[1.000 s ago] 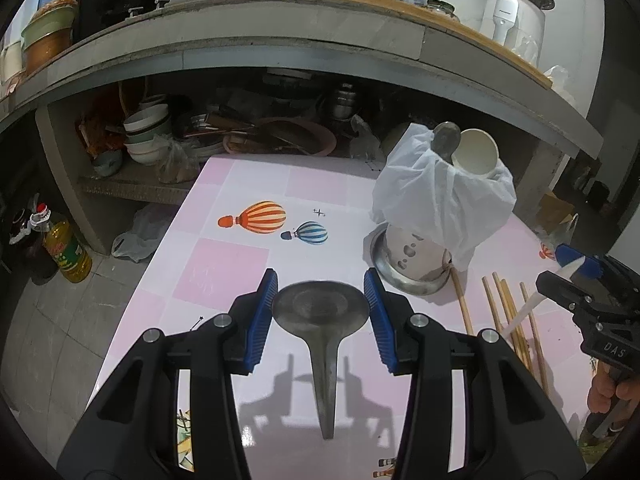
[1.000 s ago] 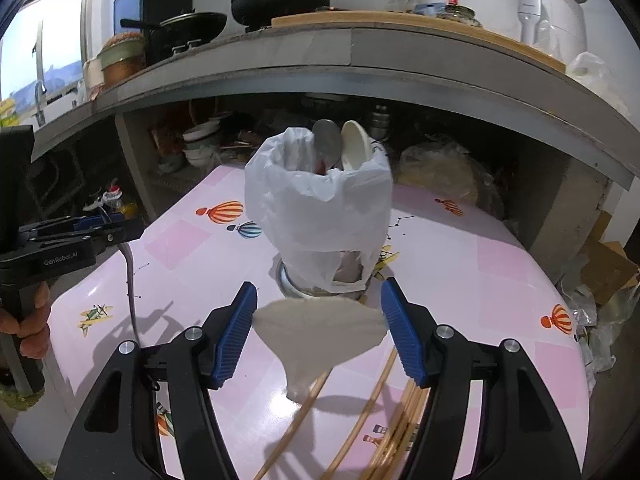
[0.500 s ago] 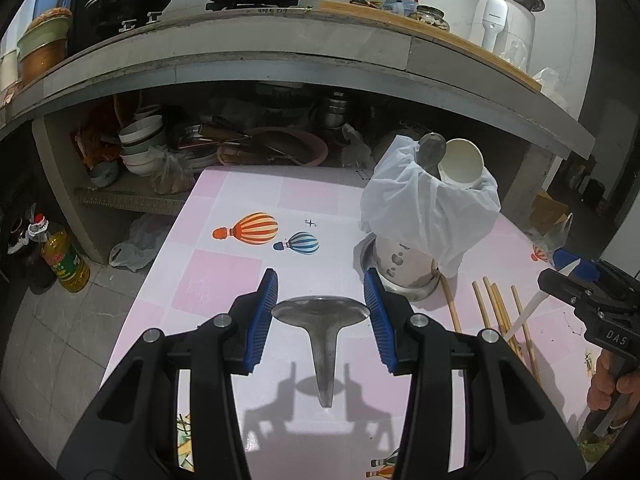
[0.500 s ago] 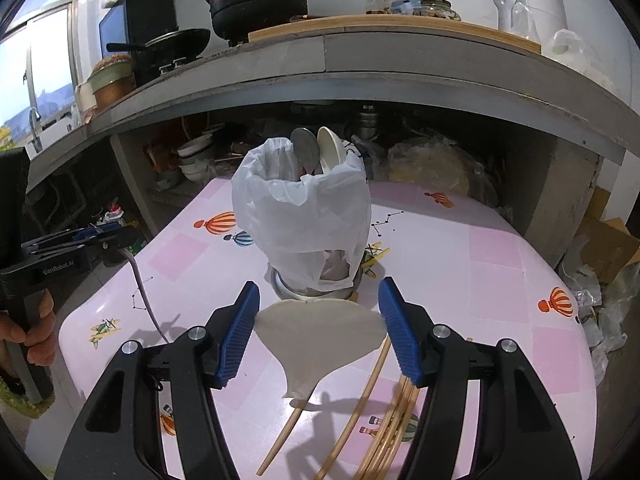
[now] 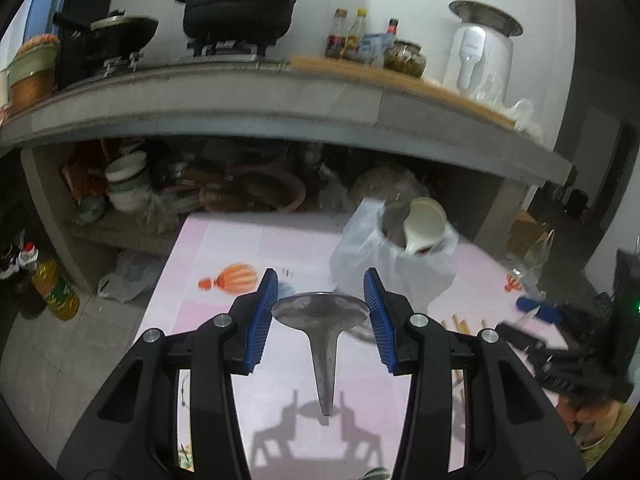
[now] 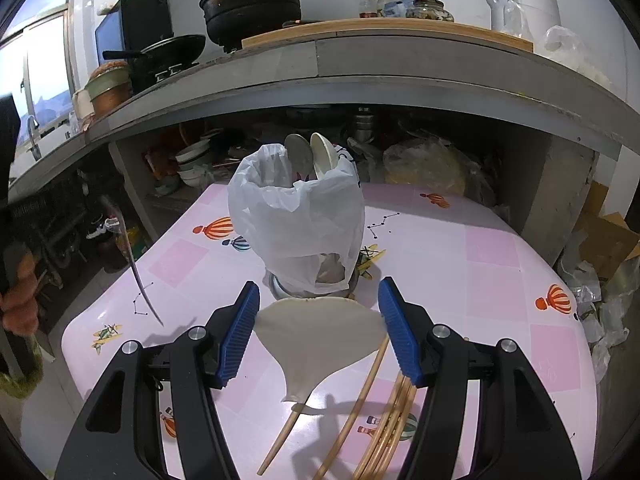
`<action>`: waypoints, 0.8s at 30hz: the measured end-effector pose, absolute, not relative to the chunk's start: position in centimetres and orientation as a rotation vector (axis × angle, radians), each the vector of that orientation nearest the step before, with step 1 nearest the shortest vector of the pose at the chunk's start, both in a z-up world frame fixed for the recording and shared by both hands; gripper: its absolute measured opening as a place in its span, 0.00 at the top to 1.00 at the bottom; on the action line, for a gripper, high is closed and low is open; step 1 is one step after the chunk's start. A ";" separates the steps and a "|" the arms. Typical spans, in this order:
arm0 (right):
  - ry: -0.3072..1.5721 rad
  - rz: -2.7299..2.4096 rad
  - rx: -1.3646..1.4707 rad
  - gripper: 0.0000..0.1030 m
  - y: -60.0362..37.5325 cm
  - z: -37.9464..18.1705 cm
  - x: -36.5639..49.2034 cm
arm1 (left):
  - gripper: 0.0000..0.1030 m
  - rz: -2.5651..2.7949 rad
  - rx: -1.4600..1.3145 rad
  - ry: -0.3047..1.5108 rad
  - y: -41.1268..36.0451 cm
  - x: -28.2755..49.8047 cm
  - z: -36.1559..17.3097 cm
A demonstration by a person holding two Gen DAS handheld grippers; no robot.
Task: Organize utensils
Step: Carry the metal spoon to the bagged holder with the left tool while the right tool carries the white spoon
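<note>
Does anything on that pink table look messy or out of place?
Yes: chopsticks lie loose, fanned across the table near its front edge, while the bag-lined holder behind them already has two spoons standing in it.

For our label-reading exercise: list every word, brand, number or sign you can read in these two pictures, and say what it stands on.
None can be read.
Sauce bottles on the concrete counter: labels too small.
White appliance on the counter: mark on its front blurred.
Yellow oil bottle on the floor: label blurred.
Pink balloon-patterned tablecloth: pictures only, no lettering.
</note>
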State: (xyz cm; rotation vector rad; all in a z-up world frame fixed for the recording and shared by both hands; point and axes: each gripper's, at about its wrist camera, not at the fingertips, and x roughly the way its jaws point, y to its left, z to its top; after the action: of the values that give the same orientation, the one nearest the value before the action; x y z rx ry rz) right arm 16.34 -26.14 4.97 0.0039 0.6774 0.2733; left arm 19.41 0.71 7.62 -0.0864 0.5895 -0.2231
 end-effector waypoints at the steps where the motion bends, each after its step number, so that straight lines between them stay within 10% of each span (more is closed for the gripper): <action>1: 0.678 0.273 0.007 0.42 -26.2 5.0 16.4 | 0.59 -0.231 -0.089 0.578 0.5 19.6 8.4; 24: 0.710 0.275 0.038 0.42 -26.8 3.8 17.5 | 0.59 -0.414 -0.104 0.395 -7.7 28.0 18.8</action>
State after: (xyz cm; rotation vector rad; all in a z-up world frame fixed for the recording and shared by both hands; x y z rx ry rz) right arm 17.51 -26.82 3.80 0.0377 0.7099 0.2745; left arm 28.00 -7.70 18.77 -0.1036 0.3947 -0.4143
